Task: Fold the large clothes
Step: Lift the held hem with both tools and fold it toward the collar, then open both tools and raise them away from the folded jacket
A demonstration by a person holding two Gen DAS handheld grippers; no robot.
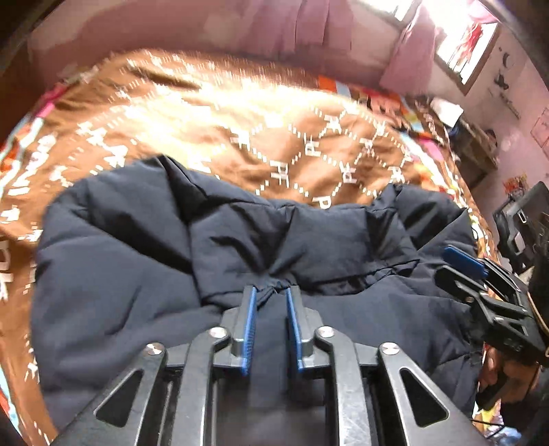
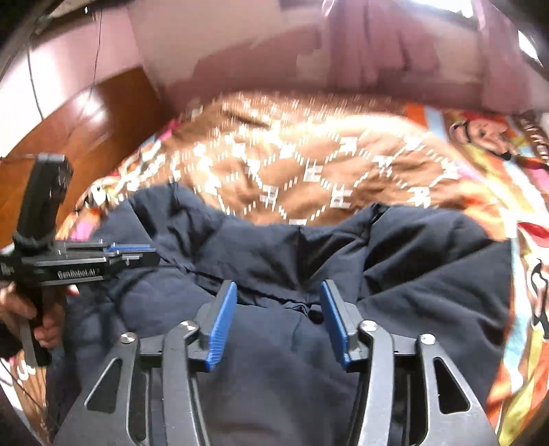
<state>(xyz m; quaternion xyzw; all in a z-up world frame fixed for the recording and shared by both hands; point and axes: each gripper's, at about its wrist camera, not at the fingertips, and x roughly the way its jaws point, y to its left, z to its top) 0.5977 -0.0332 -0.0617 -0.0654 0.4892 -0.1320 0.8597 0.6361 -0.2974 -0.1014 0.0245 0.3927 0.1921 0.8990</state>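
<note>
Dark navy padded jacket [image 1: 240,240], plain, no print, stitched in same-coloured seams. Beneath it, brown quilted bedspread [image 1: 274,137] patterned with a white dashed diamond grid and white letter-like marks at the crossings. At the edges, bright cartoon-print sheet [image 2: 497,178] in orange, pink, yellow and light blue. Behind, pale pink-mauve curtain [image 1: 308,27] and pinkish wall. Reddish-brown wooden floor [image 2: 85,113], glossy. Black metal left gripper [image 1: 271,302] with vivid blue ribbed pads and silver rivets; black right gripper [image 2: 278,298] likewise blue-padded, silver-pinned. White lettering on the left gripper's black side in the right wrist view.
</note>
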